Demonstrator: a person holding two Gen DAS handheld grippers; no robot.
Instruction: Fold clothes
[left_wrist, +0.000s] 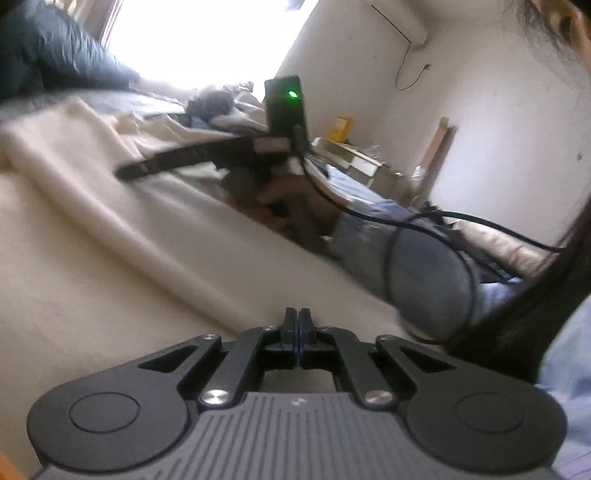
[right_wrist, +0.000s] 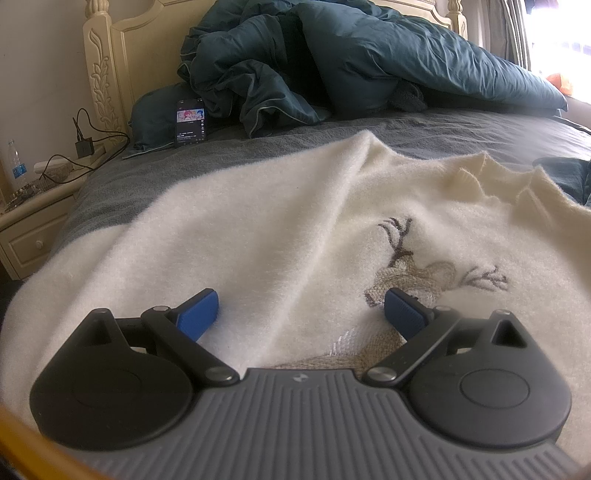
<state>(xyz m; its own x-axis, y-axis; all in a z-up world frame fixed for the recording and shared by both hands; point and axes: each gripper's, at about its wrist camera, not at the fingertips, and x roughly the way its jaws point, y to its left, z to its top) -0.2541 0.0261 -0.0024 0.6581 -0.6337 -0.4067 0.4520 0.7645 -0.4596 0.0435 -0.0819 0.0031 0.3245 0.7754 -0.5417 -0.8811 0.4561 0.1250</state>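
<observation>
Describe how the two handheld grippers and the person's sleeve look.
Both the left gripper and the right gripper have grey ribbed bodies, black linkage arms with silver pivots, round black caps and blue-padded jaws. A black cable trails over the light blue sleeve.

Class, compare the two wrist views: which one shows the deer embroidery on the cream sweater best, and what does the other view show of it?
The right wrist view: the deer embroidery lies sharp on the cream sweater. The left wrist view shows only blurred cream fabric, no embroidery.
</observation>
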